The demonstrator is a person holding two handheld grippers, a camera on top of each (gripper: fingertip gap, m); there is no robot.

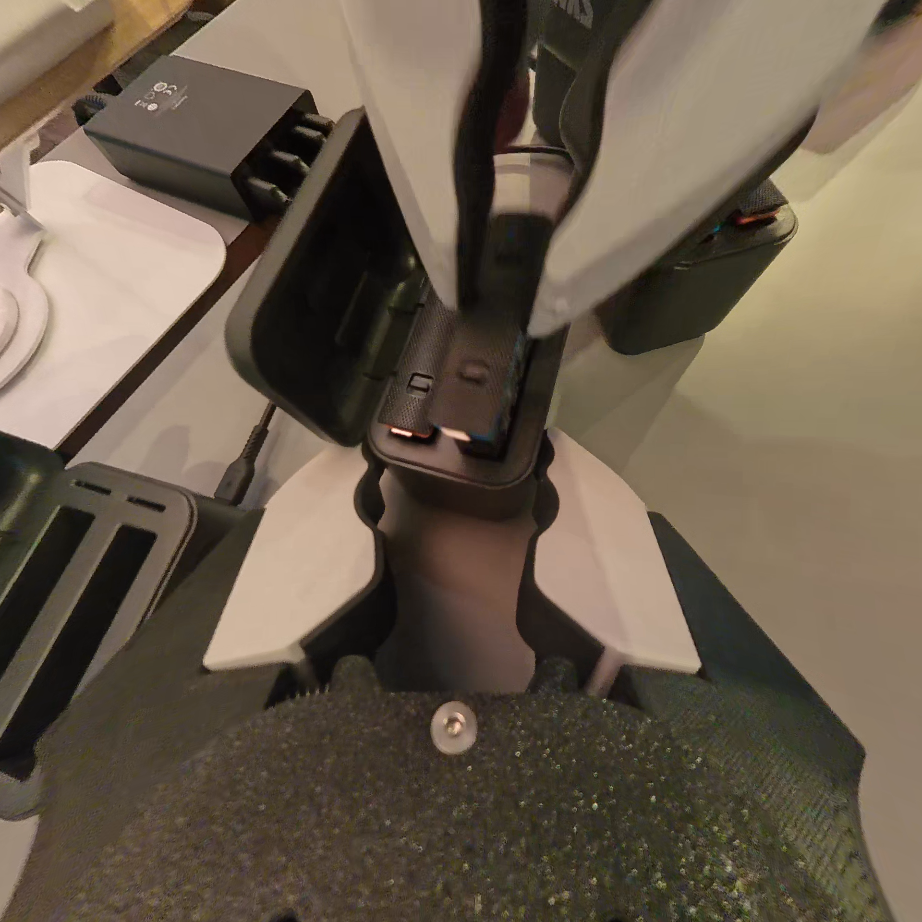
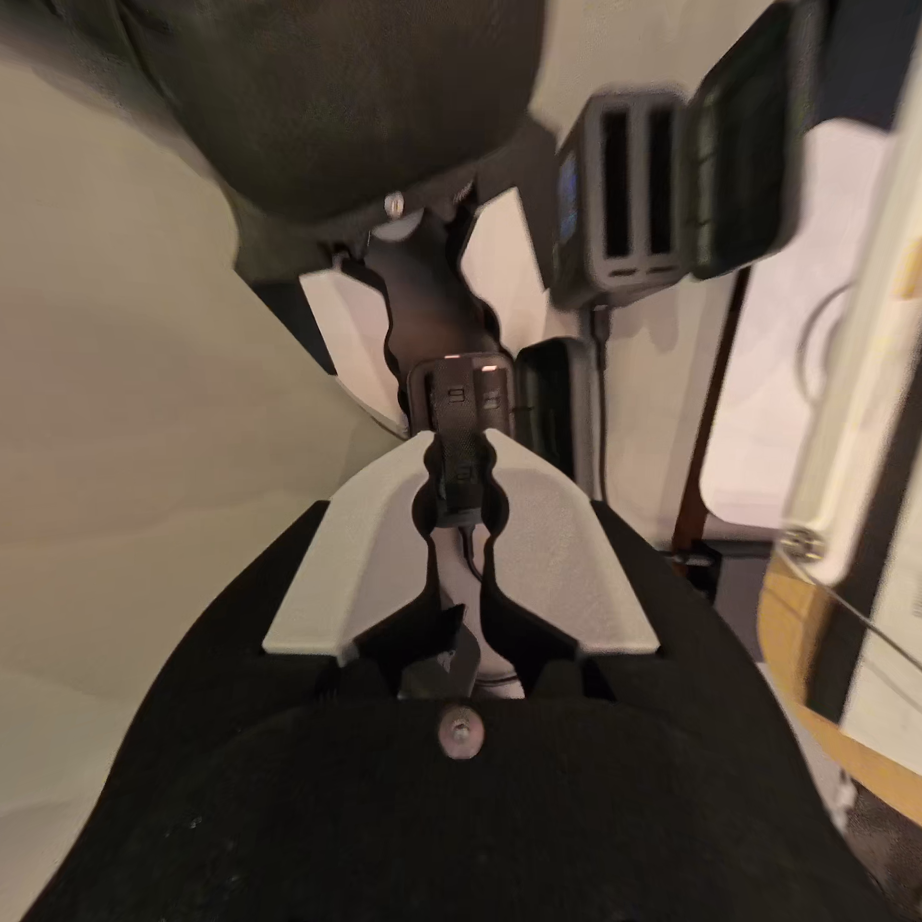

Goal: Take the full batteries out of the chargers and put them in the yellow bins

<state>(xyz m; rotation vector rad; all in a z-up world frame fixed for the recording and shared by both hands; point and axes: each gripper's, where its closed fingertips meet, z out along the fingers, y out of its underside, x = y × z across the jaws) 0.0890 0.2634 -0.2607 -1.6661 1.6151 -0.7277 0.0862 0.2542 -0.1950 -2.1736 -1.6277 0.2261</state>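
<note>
Clamping on a black battery (image 2: 461,464) with the right gripper (image 2: 459,439), the pack half out of its slot. Bracing the open charger (image 1: 451,451) body between the left gripper's (image 1: 456,479) closed-in fingers. Drawing straight along the slot, not twisting, probably best; second battery (image 1: 409,399) sitting alongside, lid (image 1: 309,279) hinged open. Empty charger (image 2: 633,199) lying near. No yellow bins in view.

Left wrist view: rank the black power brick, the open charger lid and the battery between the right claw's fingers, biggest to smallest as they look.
1. Open charger lid.
2. Black power brick; it sits farther off, so true size is unsure.
3. Battery, partly hidden by the right claw.
</note>
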